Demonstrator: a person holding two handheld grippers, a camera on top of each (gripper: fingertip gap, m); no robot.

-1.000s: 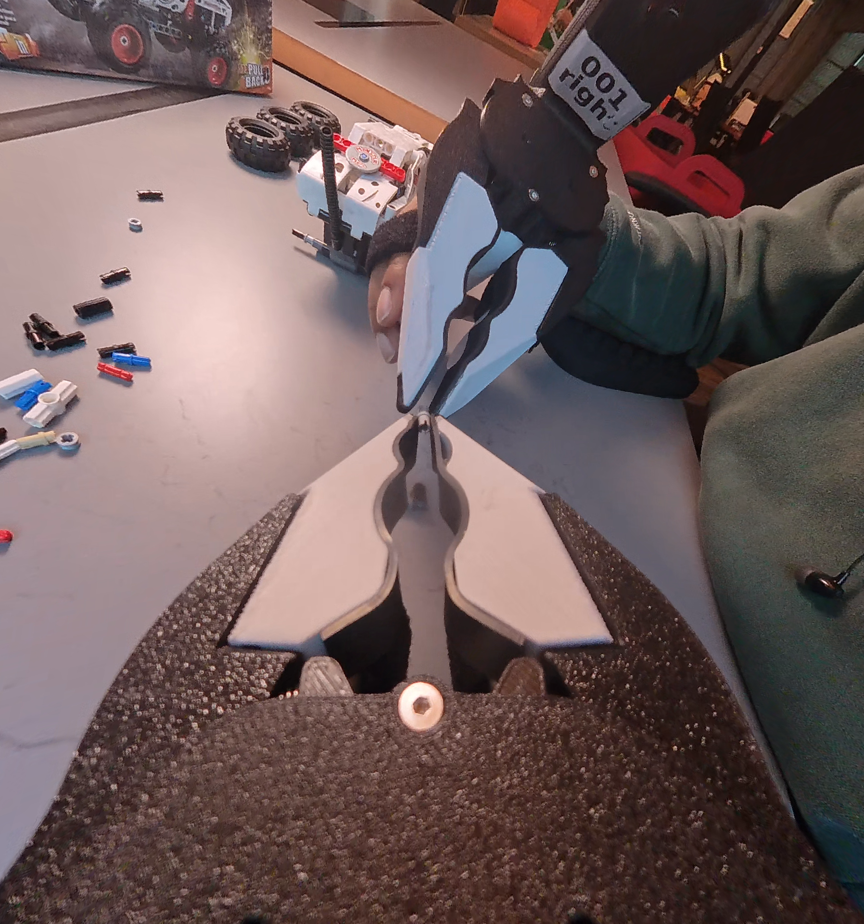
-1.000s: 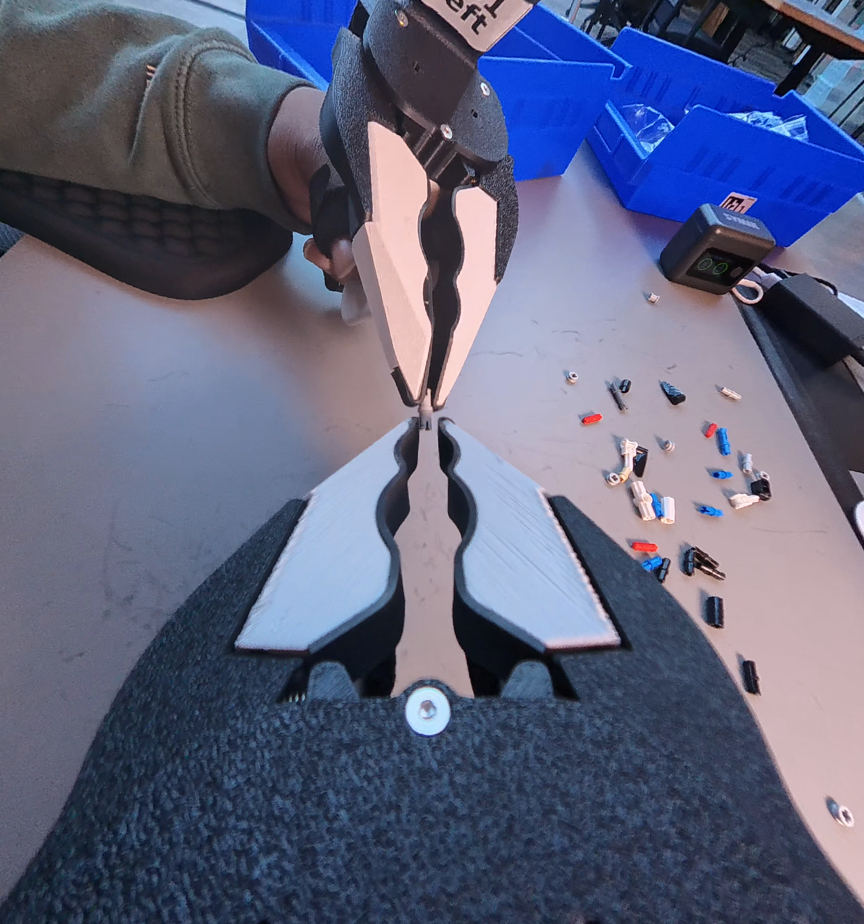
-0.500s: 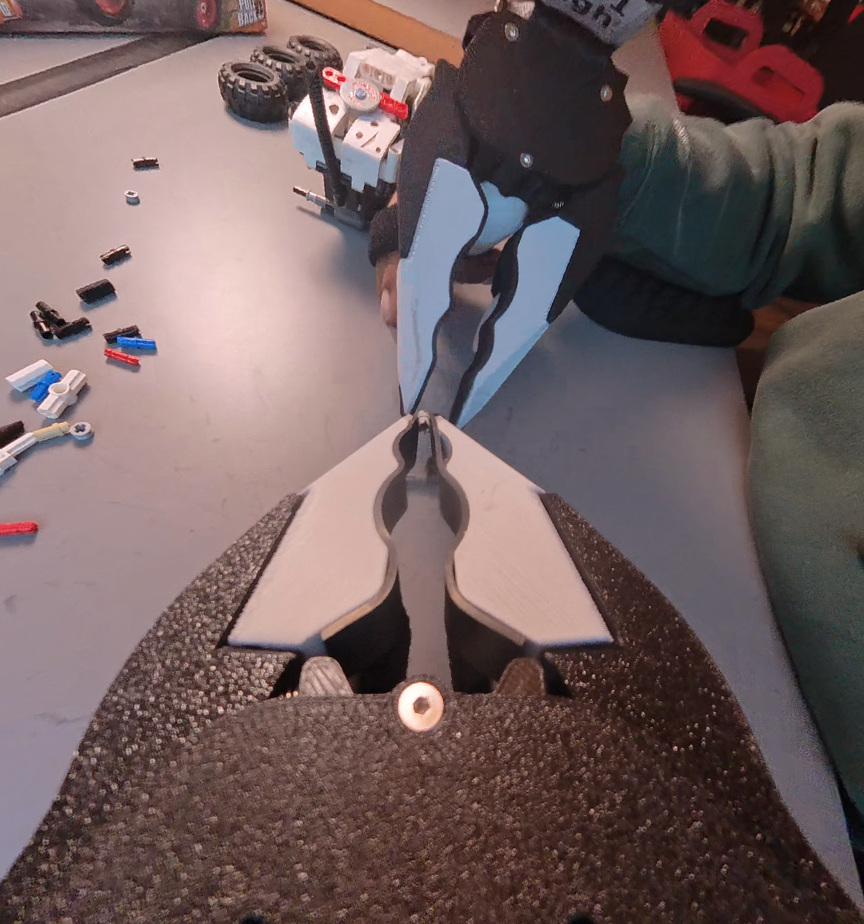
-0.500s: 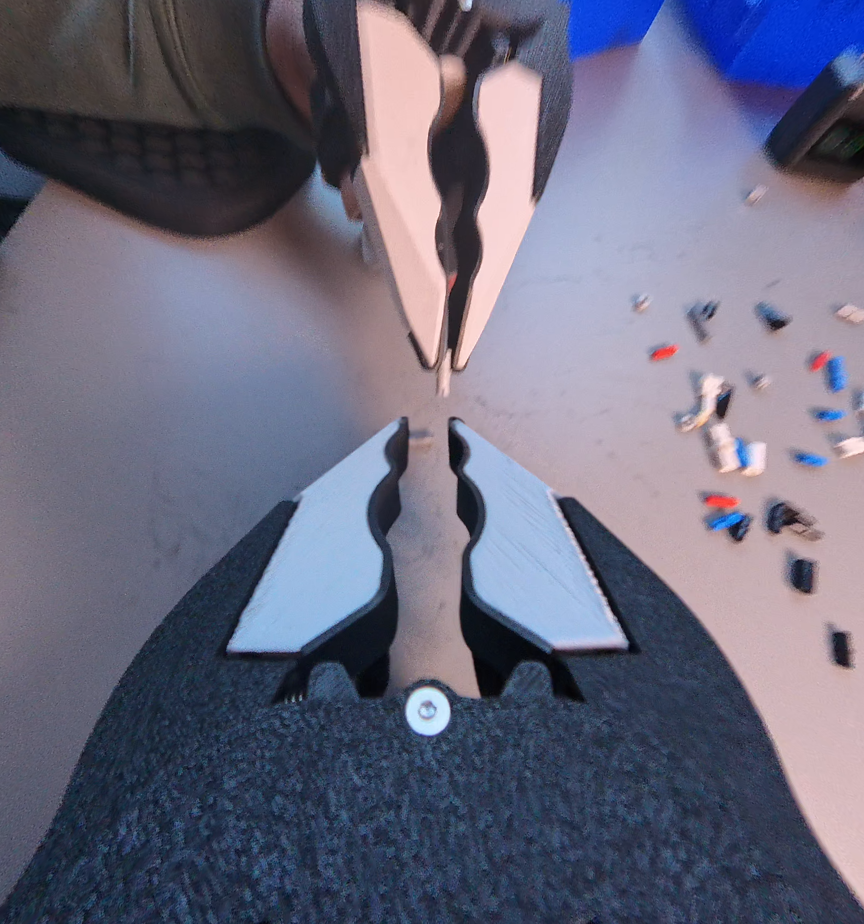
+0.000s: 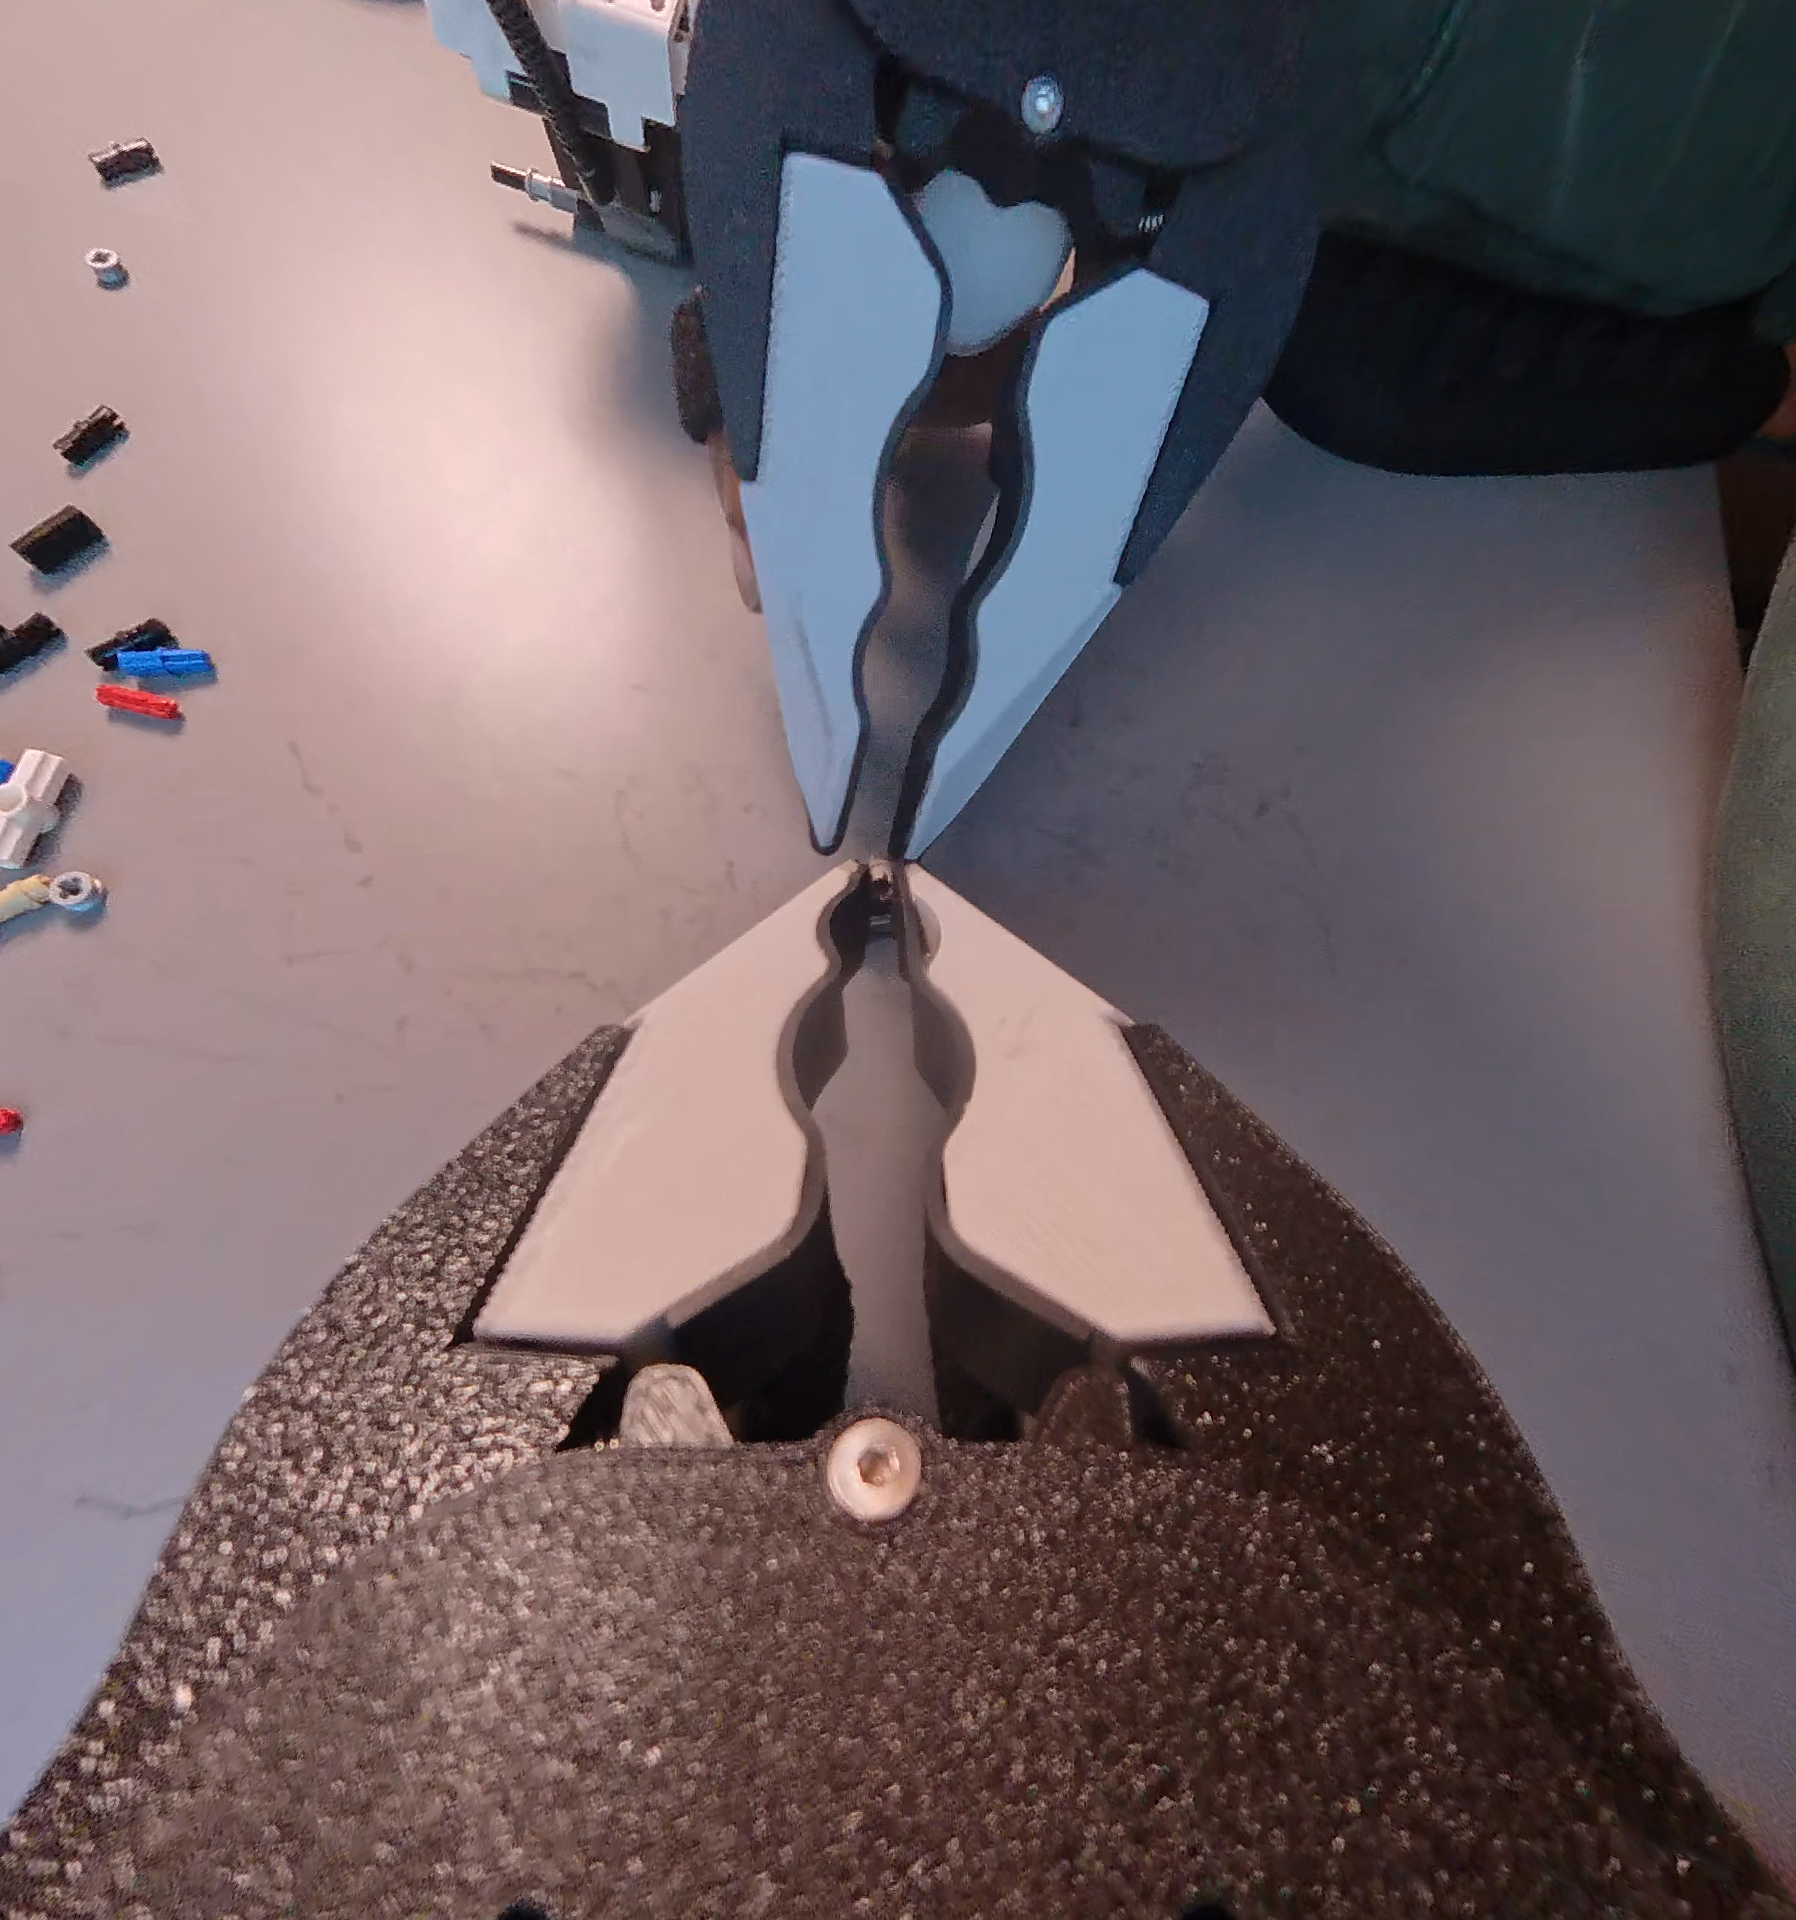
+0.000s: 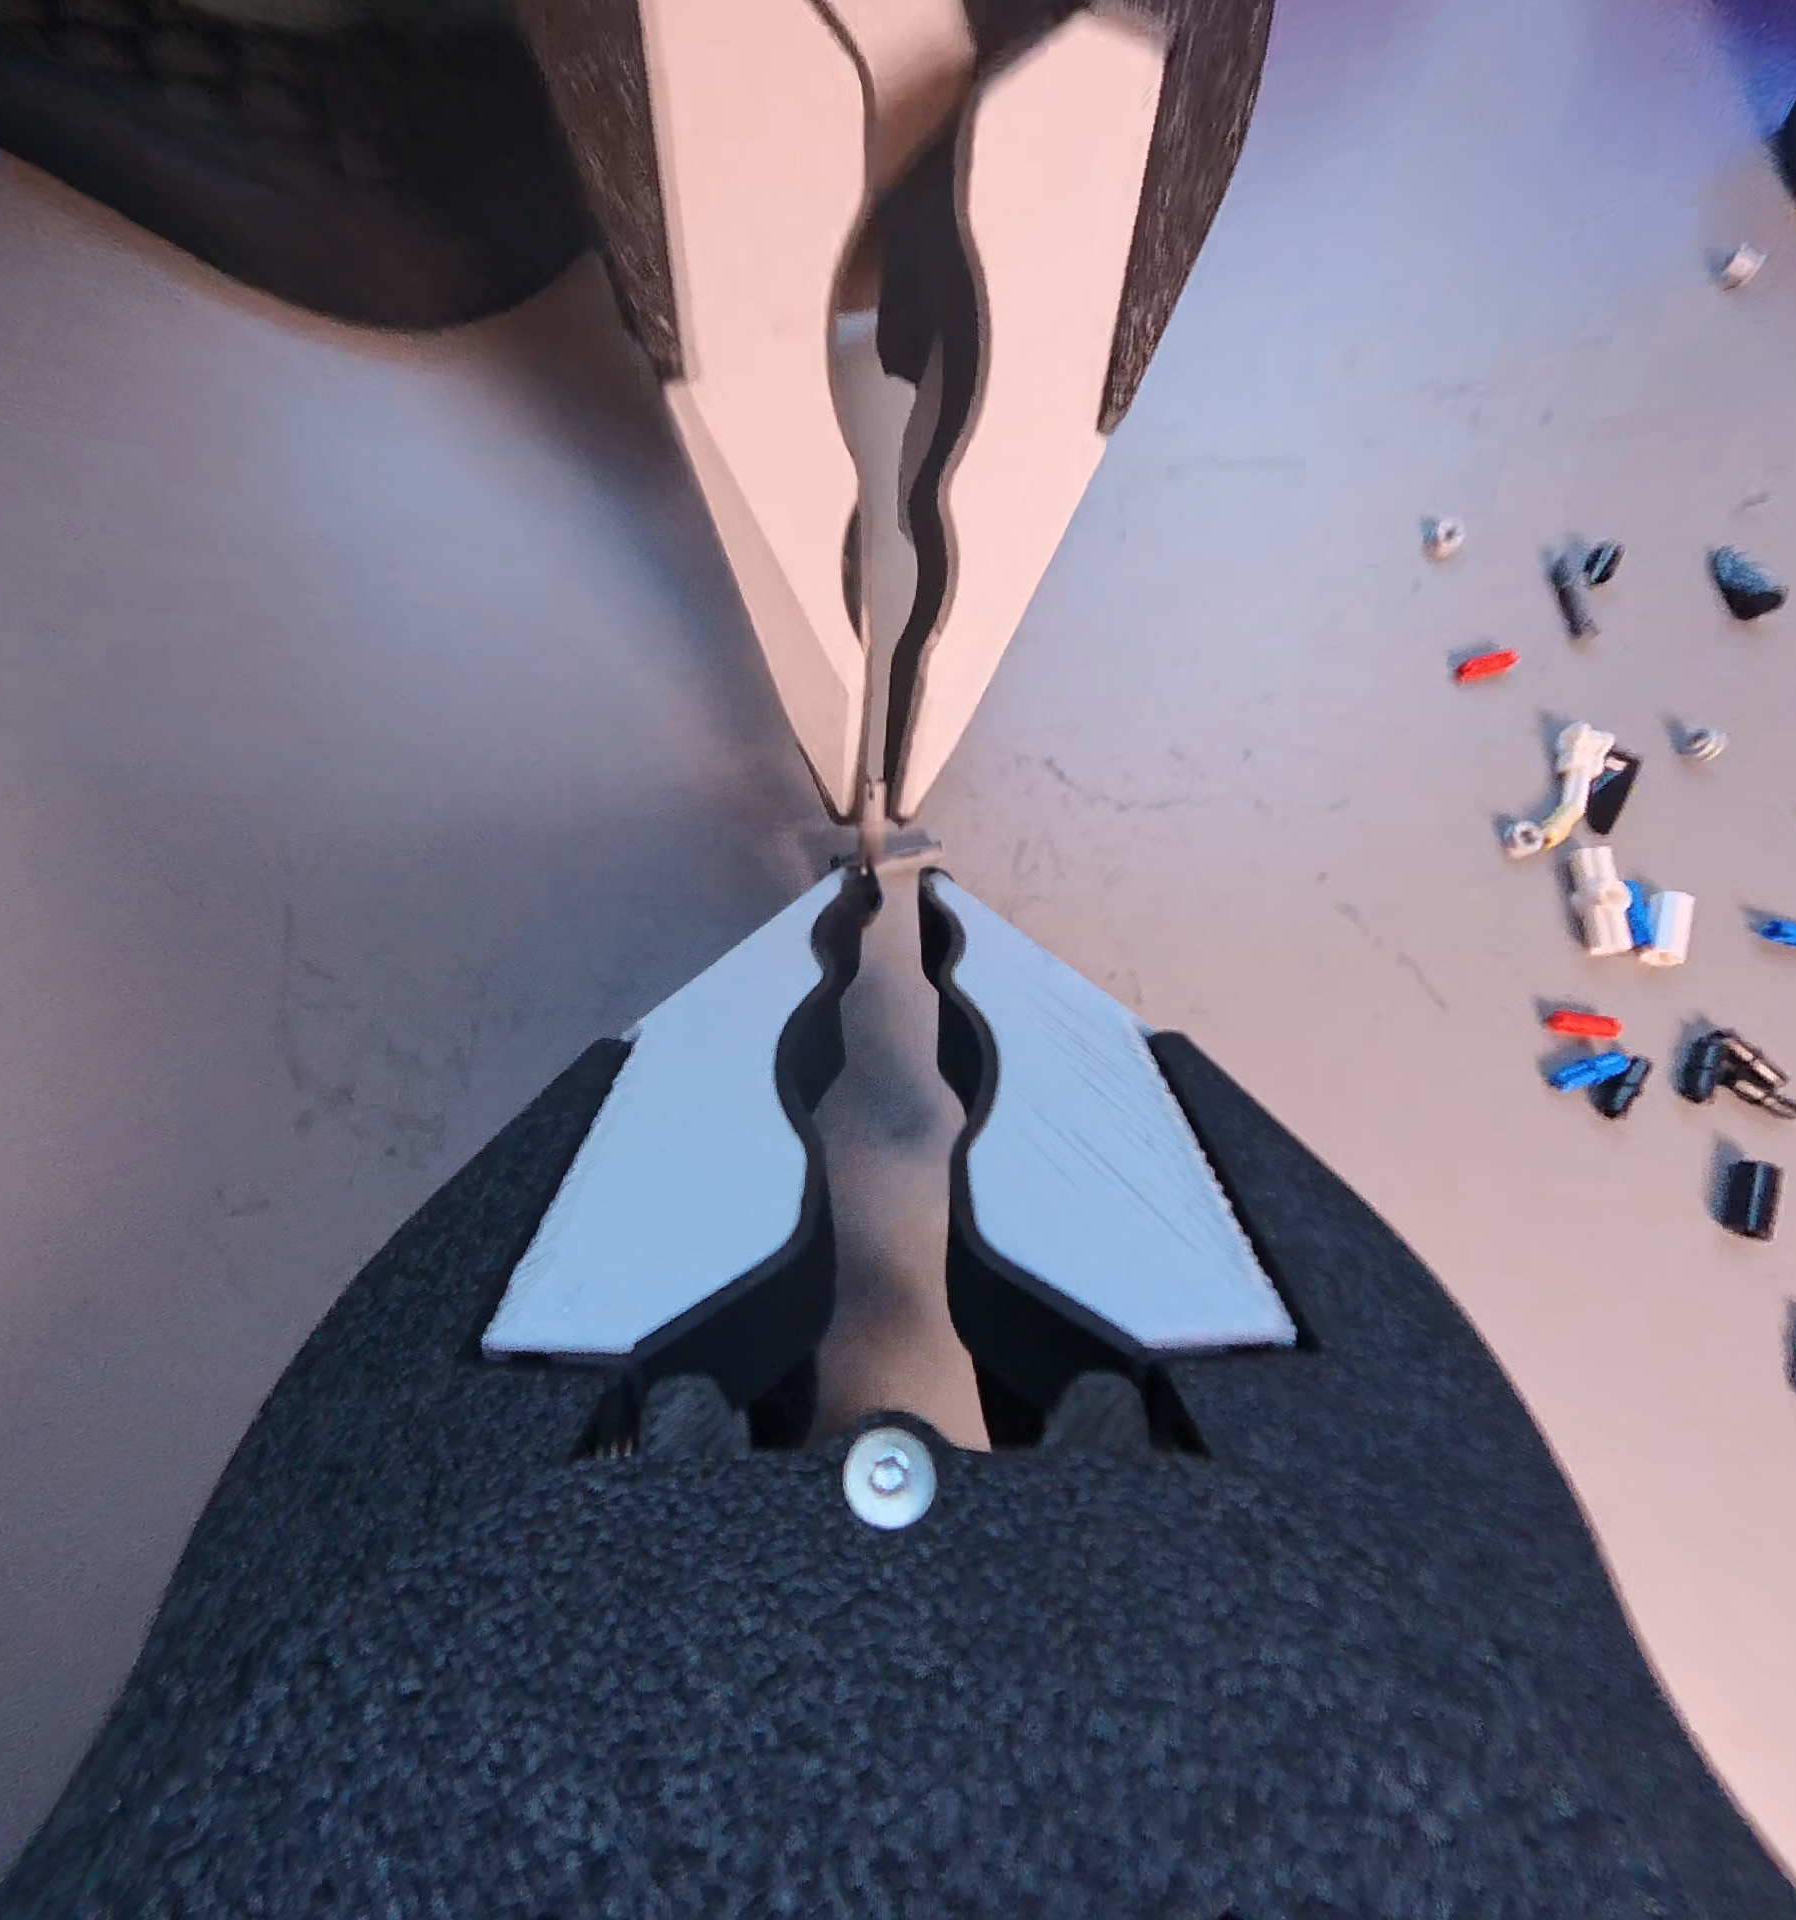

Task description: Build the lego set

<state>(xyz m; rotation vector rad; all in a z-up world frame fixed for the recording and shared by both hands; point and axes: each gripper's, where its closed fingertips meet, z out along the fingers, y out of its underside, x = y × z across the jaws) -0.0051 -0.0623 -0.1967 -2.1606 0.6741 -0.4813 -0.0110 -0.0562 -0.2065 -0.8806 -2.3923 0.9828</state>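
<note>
My left gripper (image 5: pixel 878 883) is shut on a small pin (image 5: pixel 878 900). My right gripper (image 6: pixel 881 878) faces it tip to tip, its jaws almost closed on a small grey piece (image 6: pixel 899 840). In the right wrist view the left gripper (image 6: pixel 878 790) comes down from above, and its pin (image 6: pixel 876 805) touches the grey piece. In the left wrist view the right gripper (image 5: pixel 870 844) comes down from above, with a narrow gap between its tips. Both are held over the grey table (image 5: pixel 354 436). That view hides the grey piece.
A partly built white vehicle (image 5: pixel 582 73) stands at the far side. Loose black, blue, red and white pieces (image 5: pixel 151 660) lie to the left, and show at the right in the right wrist view (image 6: pixel 1621 914). A green sleeve (image 5: pixel 1600 156) reaches in from the right. Only a small space, under 4 cm, lies between the two pairs of fingers. The partly built white vehicle (image 5: pixel 582 73) is about equally far from each gripper, around 20 centimeters.
My right gripper opened and drew back from the left one half a second ago. It has now closed to a narrow gap and moved back tip to tip. Both views are closer in.
</note>
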